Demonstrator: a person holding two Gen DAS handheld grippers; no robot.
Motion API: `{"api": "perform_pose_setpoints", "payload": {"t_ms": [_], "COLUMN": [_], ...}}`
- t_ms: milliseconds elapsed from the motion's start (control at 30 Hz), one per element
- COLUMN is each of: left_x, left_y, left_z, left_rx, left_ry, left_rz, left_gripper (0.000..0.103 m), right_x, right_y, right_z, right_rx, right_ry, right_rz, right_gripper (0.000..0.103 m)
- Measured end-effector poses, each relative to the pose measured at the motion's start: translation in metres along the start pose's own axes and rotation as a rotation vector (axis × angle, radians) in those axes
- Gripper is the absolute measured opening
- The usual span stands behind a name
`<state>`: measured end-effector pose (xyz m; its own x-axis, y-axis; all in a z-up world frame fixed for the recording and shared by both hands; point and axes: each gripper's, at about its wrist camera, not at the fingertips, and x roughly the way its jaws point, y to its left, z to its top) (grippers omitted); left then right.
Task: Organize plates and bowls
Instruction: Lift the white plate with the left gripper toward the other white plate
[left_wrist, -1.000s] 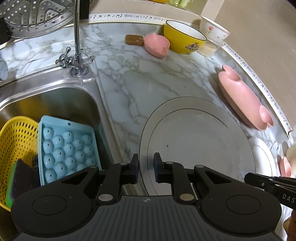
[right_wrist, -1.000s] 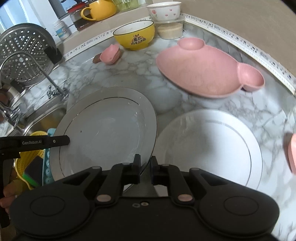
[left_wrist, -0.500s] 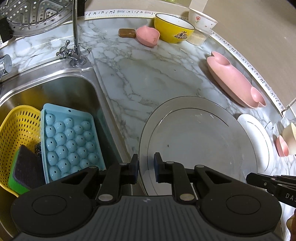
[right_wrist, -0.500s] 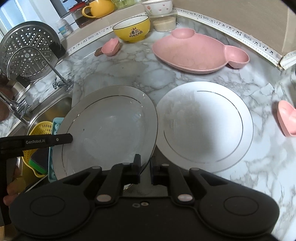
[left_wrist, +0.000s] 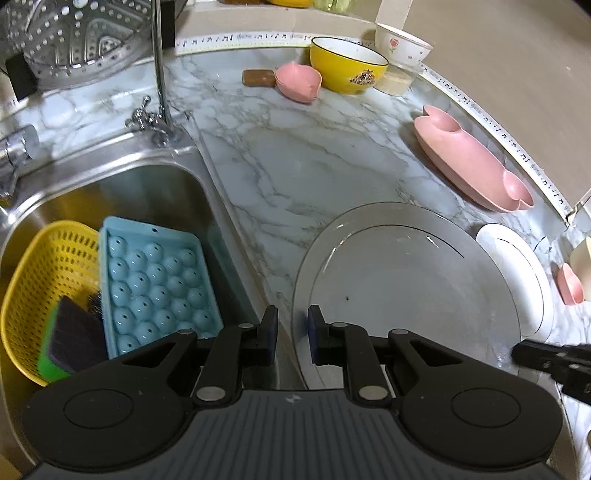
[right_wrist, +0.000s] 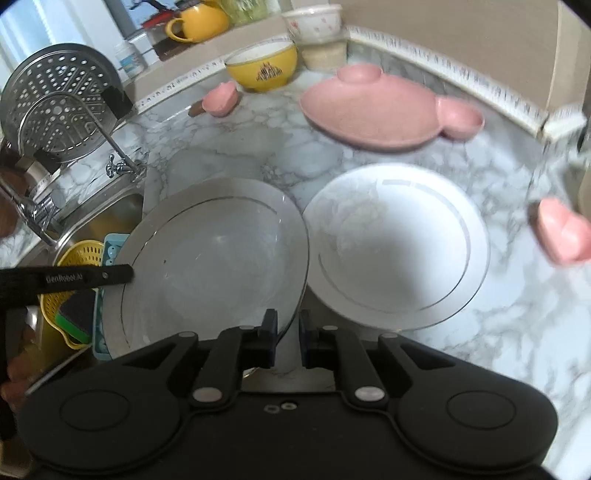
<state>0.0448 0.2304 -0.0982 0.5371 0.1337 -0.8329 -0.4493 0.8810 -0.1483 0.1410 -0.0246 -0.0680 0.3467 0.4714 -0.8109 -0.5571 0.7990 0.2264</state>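
Left gripper: jaws pinched on the left rim of the grey plate.
Right gripper: jaws pinched on the same plate's opposite rim.
Grey plate: held between both grippers, partly over the sink edge.
White plate: flat on the marble counter, just beside it.
Behind: pink divided dish, yellow bowl.
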Motion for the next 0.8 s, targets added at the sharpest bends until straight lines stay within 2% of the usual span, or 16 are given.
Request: {"api": "perform_pose_setpoints", "payload": {"t_ms": [133,367,533,600,667,733,767,800], "left_x": [-0.012,-0.036,-0.038,-0.037,-0.034,-0.031,-0.030,-0.028], "left_y": [-0.001,-0.021,-0.046,-0.057,-0.069,-0.081,-0.086,-0.093], "left_z": [0.001,0.012,0.021,0.025,0.028,0.030,0.031,0.032], "left_rx": [0.016,0.074,0.137,0.153,0.184,0.211,0.225,0.246], "left_ry": [-0.035,-0.112,-0.143,-0.148,-0.155,-0.159,-0.163,-0.171], "left_rz": [0.026,-0.028,-0.079,-0.088,-0.108,-0.117,-0.120,-0.128], "left_gripper": [0.016,0.017,0.048,0.056,0.058,0.068,0.071,0.076], "right_x": [-0.015,-0.032,-0.039,-0.042,-0.044,-0.047,-0.049,-0.050], "right_y": [-0.006,-0.022,-0.035,-0.040,-0.046,-0.052,-0.056,-0.058], "right_z": [0.001,0.003,0.007,0.008,0.009,0.009,0.010,0.011], "right_rx": [-0.024,0.004,0.018,0.026,0.032,0.039,0.046,0.052], "right_ry": [-0.054,-0.119,-0.133,-0.139,-0.146,-0.163,-0.169,-0.177], "right_rz": [-0.026,-0.037,-0.045,-0.054,-0.060,-0.065,-0.065,-0.064], "right_gripper": [0.010,0.010,0.011,0.012,0.016,0.024,0.041,0.069]}}
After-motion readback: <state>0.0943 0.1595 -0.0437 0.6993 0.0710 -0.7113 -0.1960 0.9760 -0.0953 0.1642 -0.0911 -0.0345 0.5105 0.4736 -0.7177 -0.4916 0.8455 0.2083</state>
